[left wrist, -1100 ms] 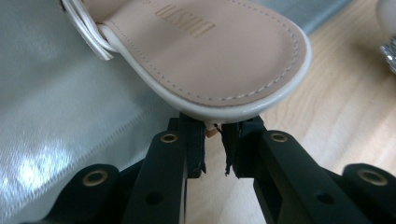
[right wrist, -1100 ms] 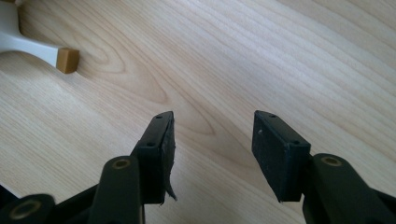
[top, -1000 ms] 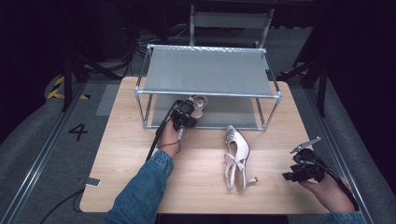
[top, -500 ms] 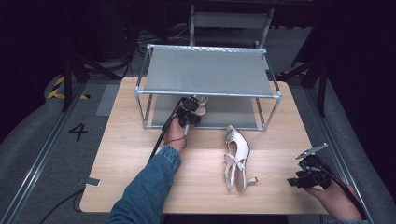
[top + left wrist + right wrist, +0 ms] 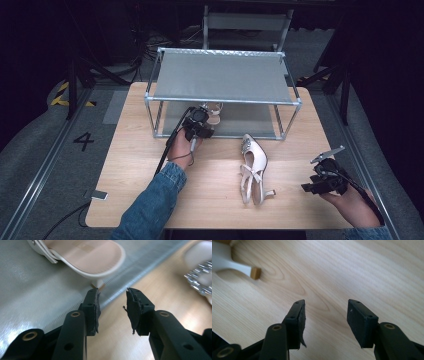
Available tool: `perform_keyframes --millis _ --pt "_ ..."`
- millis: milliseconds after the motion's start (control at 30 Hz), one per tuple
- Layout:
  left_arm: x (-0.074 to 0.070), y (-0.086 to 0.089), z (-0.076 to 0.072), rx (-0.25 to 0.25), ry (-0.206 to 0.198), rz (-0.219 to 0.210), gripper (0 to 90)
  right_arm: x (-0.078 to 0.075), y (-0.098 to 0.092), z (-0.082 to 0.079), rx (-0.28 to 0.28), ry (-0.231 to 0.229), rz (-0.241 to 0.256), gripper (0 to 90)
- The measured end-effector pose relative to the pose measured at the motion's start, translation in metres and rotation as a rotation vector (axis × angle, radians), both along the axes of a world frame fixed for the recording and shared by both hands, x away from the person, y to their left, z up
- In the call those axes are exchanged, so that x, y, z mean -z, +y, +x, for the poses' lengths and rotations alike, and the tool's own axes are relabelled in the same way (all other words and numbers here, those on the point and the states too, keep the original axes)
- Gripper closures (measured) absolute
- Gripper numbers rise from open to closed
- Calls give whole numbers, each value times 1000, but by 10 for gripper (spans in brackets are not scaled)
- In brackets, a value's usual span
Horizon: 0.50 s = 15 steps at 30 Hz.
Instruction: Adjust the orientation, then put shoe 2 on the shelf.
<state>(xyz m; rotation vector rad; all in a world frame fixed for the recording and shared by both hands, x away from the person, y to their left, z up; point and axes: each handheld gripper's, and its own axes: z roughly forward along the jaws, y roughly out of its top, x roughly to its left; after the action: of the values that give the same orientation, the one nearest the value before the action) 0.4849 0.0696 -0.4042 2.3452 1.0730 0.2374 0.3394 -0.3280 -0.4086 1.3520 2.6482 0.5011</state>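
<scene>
Sandal (image 5: 85,257) on the lower shelf (image 5: 245,122) of the metal rack (image 5: 222,77) is what my left gripper (image 5: 202,131) faces: a pale open shoe with white straps, lying near the shelf's front edge. In the left gripper view its small heel (image 5: 97,284) sits just ahead of my left gripper's (image 5: 112,311) black pads, close to the tip of one pad; whether it touches I cannot tell. The jaws stand apart with nothing between them, so that gripper is released. From the high view the sandal (image 5: 214,111) shows under the rack's top shelf, toward the left half of the lower shelf, with my left hand (image 5: 181,150) reaching in from the front.

The second shoe (image 5: 252,167), a pale slingback with a sparkly toe, lies on the surface (image 5: 130,165) in front of the rack, toe toward the rack and heel toward the near edge. My right gripper (image 5: 320,182) hovers near the right part of the near edge, well apart from that shoe. In the right gripper view my right gripper (image 5: 325,315) is spread wide over bare wood, grasping nothing, and the slingback's heel tip (image 5: 255,273) shows at the upper left corner
</scene>
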Motion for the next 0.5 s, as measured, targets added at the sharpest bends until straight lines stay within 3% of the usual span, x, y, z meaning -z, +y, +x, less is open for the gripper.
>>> perform_keyframes --millis 133,233,333,500 --pt "-16 6 -18 0 1 -7 613 -6 7 7 -1 -14 48 516" --pt "-23 13 -29 12 13 2 609 -9 15 12 -27 -26 47 516" --pt "-27 18 -38 22 50 17 597 -12 22 17 -49 -37 39 516" --pt "-31 28 -50 18 51 39 584 -15 37 25 -89 -55 32 511"
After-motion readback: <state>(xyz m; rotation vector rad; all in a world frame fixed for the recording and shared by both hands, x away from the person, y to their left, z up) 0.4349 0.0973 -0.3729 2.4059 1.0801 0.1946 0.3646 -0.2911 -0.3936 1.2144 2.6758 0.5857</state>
